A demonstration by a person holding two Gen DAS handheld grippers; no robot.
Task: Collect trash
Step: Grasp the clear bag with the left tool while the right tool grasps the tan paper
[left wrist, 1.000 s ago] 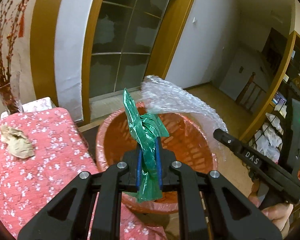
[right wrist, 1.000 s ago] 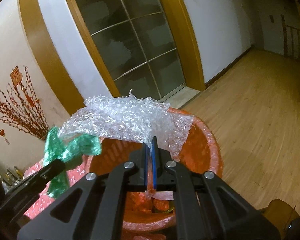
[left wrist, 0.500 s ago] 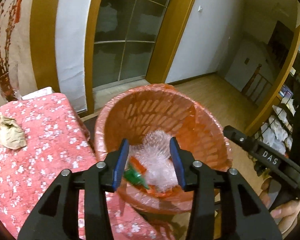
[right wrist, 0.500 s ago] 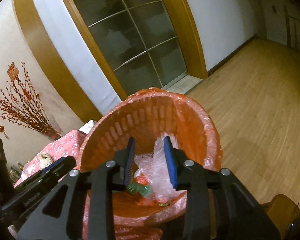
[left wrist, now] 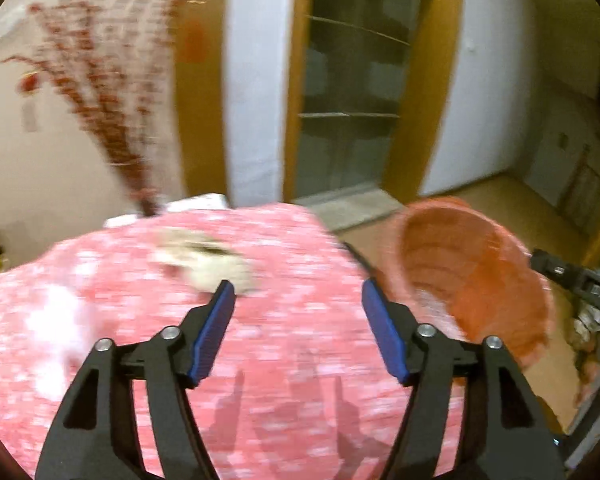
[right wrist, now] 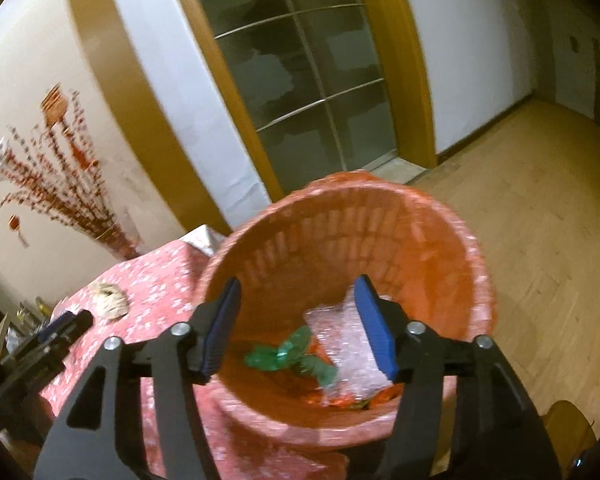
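Two grippers angled downward, left gripper (left wrist: 298,296) over tablecloth (left wrist: 280,360), right gripper (right wrist: 298,294) above bin (right wrist: 380,216), jaws just spread, empty.

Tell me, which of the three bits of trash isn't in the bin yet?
The crumpled beige paper, lying on the pink flowered tablecloth. The green wrapper and bubble wrap already sit at the bottom of the orange bin.

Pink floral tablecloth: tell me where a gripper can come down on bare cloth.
Bare cloth lies directly under the open left gripper, on the pink floral tablecloth between the crumpled paper wad and the orange trash basket. The near left area looks free too, though blurred. The far edge is crowded by the wad and branch vase.
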